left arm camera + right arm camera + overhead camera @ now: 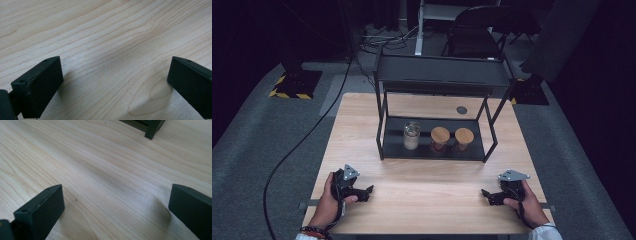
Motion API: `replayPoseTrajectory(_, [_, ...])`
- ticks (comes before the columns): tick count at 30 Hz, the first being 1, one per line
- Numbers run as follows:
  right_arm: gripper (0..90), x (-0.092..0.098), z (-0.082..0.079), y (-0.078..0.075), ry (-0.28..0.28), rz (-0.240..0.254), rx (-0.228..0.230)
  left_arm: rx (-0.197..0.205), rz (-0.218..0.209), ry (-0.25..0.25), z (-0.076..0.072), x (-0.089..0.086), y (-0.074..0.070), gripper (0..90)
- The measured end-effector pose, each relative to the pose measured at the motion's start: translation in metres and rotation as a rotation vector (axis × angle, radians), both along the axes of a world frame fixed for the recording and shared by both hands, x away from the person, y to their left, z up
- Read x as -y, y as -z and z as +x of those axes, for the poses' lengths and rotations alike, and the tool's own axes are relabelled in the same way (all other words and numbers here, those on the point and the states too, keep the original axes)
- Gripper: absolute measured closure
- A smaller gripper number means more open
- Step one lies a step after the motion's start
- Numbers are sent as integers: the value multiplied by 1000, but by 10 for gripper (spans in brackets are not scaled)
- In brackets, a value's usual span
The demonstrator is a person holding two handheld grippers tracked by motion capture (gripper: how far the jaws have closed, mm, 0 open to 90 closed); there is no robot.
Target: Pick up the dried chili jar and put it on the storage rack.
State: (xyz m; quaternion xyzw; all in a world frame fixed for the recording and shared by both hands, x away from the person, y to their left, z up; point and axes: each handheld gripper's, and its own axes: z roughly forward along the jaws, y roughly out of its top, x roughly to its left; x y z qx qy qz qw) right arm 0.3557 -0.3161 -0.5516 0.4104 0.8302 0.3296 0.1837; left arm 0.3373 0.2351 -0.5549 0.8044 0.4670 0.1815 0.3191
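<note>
Three jars stand in a row on the lower shelf of the black rack [439, 75], at twelve o'clock from both hands: a clear glass jar [411, 135] with a glass lid, then two jars with wooden lids [440, 134] [464, 136]. The left gripper [368, 190] and right gripper [484, 193] rest on the wooden table [422, 200], jaws spread wide and empty. The jars are probably rigid, smooth, slippery and breakable; a grasp across the body below the lid seems safest.
</note>
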Motion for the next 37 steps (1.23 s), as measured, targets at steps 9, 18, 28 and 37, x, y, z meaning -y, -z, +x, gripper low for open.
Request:
replayPoseTrajectory(9, [2,7,-5,2,11,29,-3,0,0,0,0,0,0,0])
replayPoseTrajectory(18, [0,10,-5,2,4,31,-4,0,0,0,0,0,0,0])
replayPoseTrajectory(28, [0,10,-5,2,7,32,-5,-2,2,1,0,0,0,0])
replayPoseTrajectory(37, [0,10,-5,2,7,33,-5,-2,-1,0,0,0,0,0])
